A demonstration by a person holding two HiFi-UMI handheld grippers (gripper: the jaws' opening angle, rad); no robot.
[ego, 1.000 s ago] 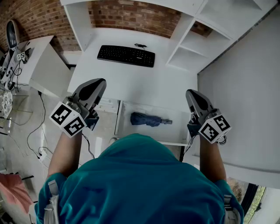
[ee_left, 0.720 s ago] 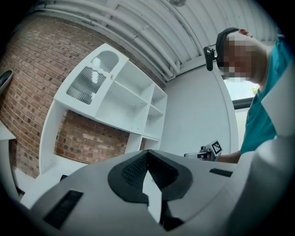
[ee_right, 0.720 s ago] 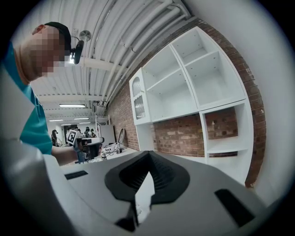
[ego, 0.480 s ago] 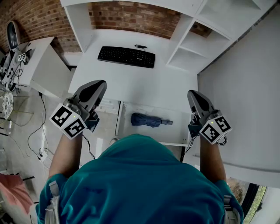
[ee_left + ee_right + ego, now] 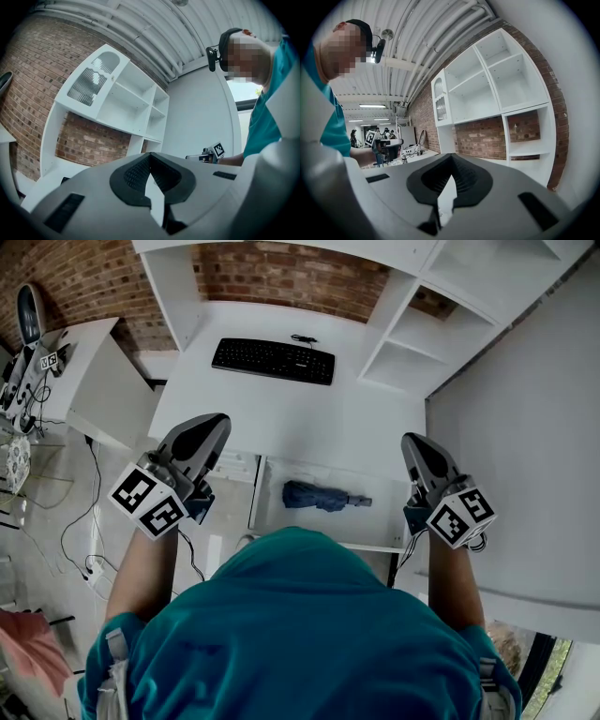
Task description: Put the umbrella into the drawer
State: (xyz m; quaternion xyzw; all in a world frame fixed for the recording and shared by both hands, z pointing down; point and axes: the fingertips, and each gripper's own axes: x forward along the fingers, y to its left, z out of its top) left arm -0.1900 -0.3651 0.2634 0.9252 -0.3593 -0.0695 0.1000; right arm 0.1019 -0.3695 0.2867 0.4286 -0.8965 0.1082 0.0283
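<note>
One umbrella [image 5: 319,496], dark blue. One drawer [image 5: 375,523], near side of desk. One desk [image 5: 309,423], white. One keyboard [image 5: 273,360], far side. Two grippers: left gripper [image 5: 212,423], right gripper [image 5: 415,442]. One side table [image 5: 94,381], far left. One person [image 5: 300,634], near. Cables [image 5: 80,521] on floor at left: several, number not clear.

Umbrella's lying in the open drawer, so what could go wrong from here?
1. The drawer stands open just in front of the person; a bump could jolt the umbrella.
2. The left gripper and right gripper are both shut and empty; pushing the smooth drawer front closed with them might slip.
</note>
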